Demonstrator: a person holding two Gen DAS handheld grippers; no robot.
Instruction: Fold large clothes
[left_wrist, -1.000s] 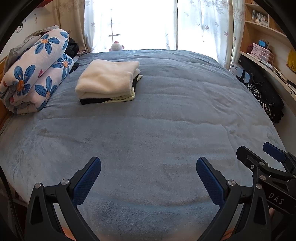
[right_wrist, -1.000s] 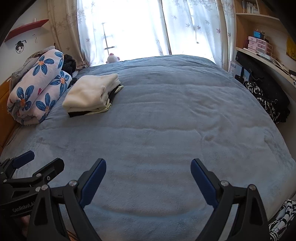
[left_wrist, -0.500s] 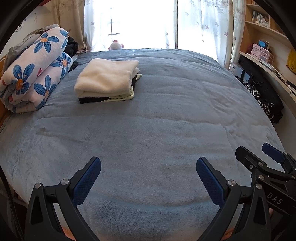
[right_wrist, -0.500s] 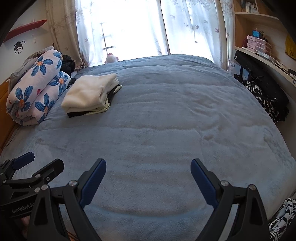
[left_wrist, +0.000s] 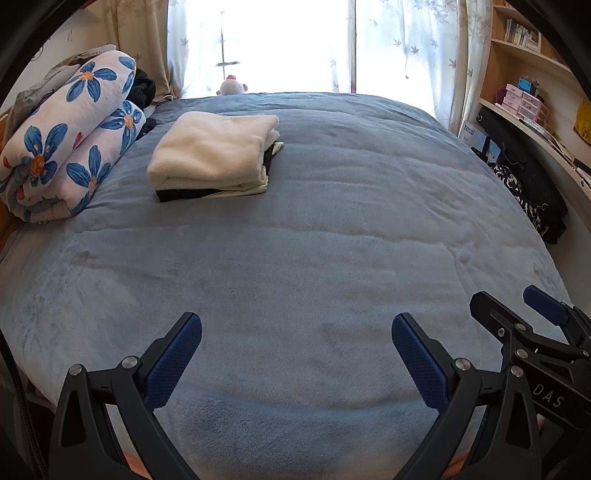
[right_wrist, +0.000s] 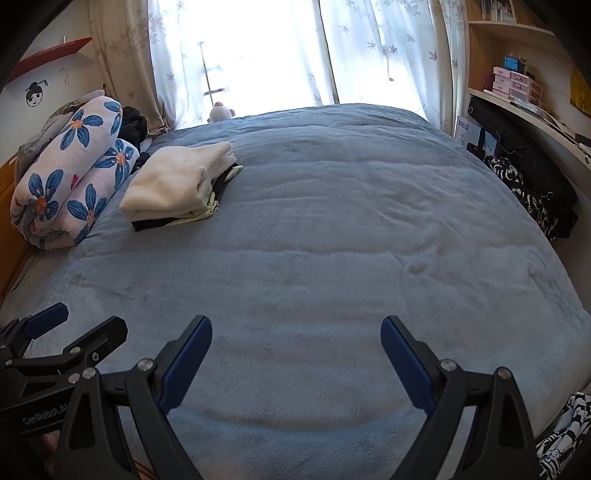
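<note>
**Left wrist view: both grippers spread, nothing held**

Your left gripper (left_wrist: 296, 345) hangs over the near edge of the bed (left_wrist: 314, 240), its two blue fingers (left_wrist: 173, 356) wide apart with only blanket between them. Just to its right you can see your right gripper (left_wrist: 532, 314) side-on. From the right wrist camera, your right gripper (right_wrist: 296, 347) is spread just as wide and grips nothing, and your left gripper (right_wrist: 59, 328) shows at the lower left, close beside it.

Farther out, one stack (left_wrist: 212, 155) of folded clothes lies on the bed's far left part, well apart from both grippers. You can count three layers in it: a cream one on top, a pale yellow-green one under it, a black one at the bottom. Just left of the stack sits one rolled quilt (left_wrist: 70, 140) with blue flowers, and dark cloth (left_wrist: 142, 86) lies behind that.

One small plush toy (left_wrist: 231, 85) stands at the bed's far edge, before the window. Along the right side, dark patterned cloth (left_wrist: 524, 184) hangs under the shelves (left_wrist: 524, 107). One black-and-white garment (right_wrist: 563, 435) pokes in at the lower right of the right wrist view.
</note>
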